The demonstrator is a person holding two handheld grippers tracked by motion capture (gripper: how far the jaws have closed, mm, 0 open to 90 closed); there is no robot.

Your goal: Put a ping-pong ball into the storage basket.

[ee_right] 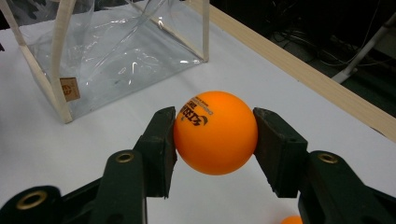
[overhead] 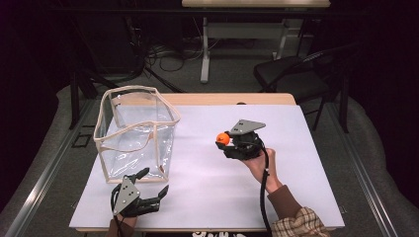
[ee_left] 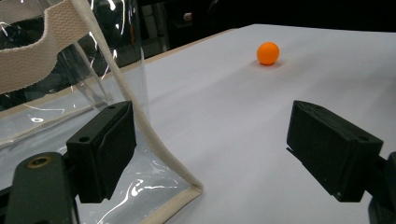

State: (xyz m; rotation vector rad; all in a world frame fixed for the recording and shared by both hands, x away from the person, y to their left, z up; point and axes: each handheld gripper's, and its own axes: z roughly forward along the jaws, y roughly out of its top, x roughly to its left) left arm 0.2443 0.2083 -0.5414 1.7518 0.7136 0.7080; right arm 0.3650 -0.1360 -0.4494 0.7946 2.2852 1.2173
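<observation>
Right tongs point(ee_right: 215, 140): clamped on ball point(ee_right: 215, 132), above bench point(overhead: 207, 197) centre.
Left tongs point(ee_left: 210, 154): apart, beside bag point(overhead: 136, 131), near front-left corner.

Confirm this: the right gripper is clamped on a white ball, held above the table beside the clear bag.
Not quite: the ball is orange, not white, as the right gripper view shows. The rest holds: the right gripper is clamped on it, above the table and beside the clear bag.
</observation>
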